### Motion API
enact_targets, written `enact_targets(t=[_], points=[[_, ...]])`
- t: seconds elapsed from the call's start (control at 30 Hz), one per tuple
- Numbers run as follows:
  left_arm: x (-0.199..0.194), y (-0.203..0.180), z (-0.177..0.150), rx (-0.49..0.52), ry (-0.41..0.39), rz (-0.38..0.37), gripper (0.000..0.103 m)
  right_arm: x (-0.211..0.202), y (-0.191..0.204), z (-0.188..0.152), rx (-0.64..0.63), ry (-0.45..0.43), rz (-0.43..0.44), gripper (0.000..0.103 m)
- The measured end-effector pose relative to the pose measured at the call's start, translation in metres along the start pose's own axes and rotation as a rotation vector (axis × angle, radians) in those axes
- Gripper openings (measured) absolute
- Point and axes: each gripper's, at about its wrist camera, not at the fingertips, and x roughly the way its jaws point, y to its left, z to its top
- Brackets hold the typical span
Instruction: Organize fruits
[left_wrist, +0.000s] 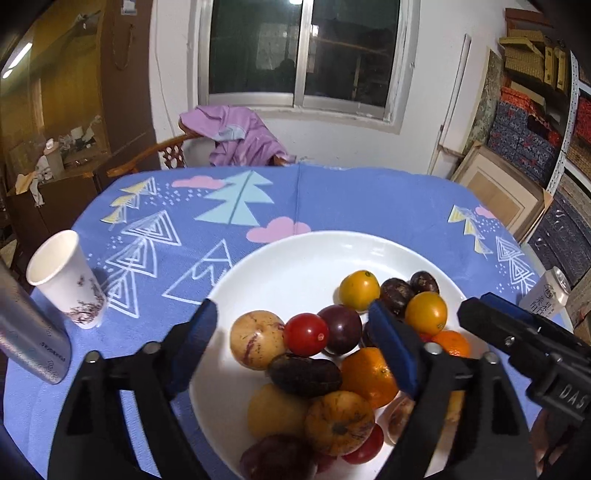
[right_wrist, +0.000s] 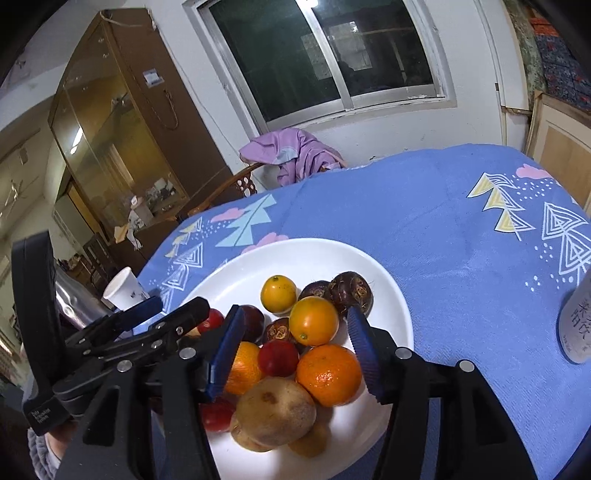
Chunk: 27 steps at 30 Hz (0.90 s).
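With both tools hovering over the white plate (left_wrist: 295, 254), fruits (left_wrist: 332, 354) sit piled on its near right. Left gripper (left_wrist: 295, 343) wide, empty; right gripper (right_wrist: 295, 343) half-spread, empty. Likely choosing a pick; next needs closing on one fruit.

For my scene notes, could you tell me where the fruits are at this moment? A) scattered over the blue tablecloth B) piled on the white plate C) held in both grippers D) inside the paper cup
B: the fruits all lie heaped on the white plate.
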Motion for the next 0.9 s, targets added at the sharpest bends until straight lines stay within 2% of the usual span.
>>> enact_targets(t=[0.07,0.17,0.3,0.37,0.47,0.6,0.77,0.9], points=[[-0.019,0.0,-0.003,0.005,-0.046,0.023,0.092,-0.016,0.005,-0.001,0.01,-0.022,0.022,0.068],[-0.046,0.001,-0.015,0.028,-0.09,0.046,0.095,-0.039,0.014,-0.007,0.006,-0.034,0.053,0.073],[-0.077,-0.003,-0.035,0.066,-0.105,0.103,0.095,-0.073,0.034,-0.022,-0.047,-0.046,0.031,0.078],[-0.096,-0.005,-0.049,0.066,-0.122,0.114,0.096,-0.09,0.04,-0.034,-0.065,-0.055,0.024,0.084],[-0.121,-0.007,-0.077,0.069,-0.131,0.099,0.098,-0.118,0.04,-0.06,-0.092,-0.085,-0.013,0.091],[-0.149,-0.011,-0.116,0.08,-0.141,0.115,0.098,-0.142,0.027,-0.101,-0.1,-0.121,-0.096,0.098],[-0.169,-0.021,-0.152,0.101,-0.15,0.103,0.098,-0.14,0.018,-0.133,-0.159,-0.088,-0.223,0.1],[-0.178,-0.032,-0.16,0.142,-0.171,0.093,0.098,-0.135,0.022,-0.138,-0.198,-0.07,-0.249,0.1]])
